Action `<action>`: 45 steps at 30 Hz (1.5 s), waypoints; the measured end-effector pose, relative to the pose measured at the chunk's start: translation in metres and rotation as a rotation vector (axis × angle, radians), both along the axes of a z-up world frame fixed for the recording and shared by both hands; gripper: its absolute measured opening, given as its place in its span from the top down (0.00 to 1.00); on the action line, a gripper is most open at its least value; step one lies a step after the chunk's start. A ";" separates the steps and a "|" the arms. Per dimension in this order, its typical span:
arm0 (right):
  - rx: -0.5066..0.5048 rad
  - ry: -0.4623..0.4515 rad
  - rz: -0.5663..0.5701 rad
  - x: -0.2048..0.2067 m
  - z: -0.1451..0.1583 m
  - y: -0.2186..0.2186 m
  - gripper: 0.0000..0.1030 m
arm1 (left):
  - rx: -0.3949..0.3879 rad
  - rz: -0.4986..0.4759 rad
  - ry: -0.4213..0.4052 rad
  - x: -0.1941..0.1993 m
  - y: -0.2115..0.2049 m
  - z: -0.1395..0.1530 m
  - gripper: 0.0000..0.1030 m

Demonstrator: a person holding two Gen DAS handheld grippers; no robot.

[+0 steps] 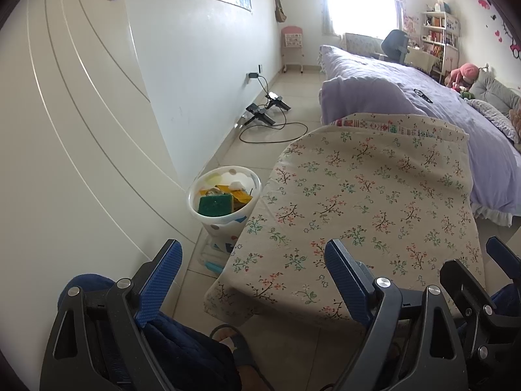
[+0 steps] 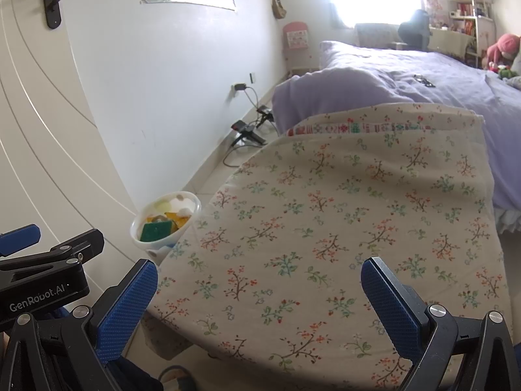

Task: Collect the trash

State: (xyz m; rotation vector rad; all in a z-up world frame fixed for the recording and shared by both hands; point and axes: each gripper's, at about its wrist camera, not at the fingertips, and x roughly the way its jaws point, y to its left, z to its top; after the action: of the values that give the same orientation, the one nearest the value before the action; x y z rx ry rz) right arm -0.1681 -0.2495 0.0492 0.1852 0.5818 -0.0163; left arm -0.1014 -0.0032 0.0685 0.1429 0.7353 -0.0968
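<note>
Both tongs hang spread with nothing between their blue ribbed pads: the left gripper (image 1: 252, 267) over the near edge of the beige floral-cloth-covered table (image 1: 358, 215), the right gripper (image 2: 260, 290) just beside it over the same cloth. Ahead and left of both, on the tiled floor against the white wall, stands the white dotted plastic trash bin (image 1: 224, 195), holding a green sponge (image 1: 215, 204) and yellow wrappers (image 1: 239, 194). A purple-covered bed (image 1: 407, 91) lies beyond the table.

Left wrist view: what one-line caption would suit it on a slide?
Open left gripper above a floral-cloth table, beside a small white bin holding a green sponge and wrappers.
</note>
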 end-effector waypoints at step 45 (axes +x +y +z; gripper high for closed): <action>0.006 0.008 -0.009 0.001 -0.004 0.006 0.00 | -0.001 0.006 0.010 0.001 0.002 -0.005 0.11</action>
State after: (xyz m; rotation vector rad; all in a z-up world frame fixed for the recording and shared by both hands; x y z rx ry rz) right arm -0.1670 -0.2438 0.0450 0.1939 0.5887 -0.0240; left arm -0.1005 -0.0015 0.0640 0.1392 0.7452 -0.0928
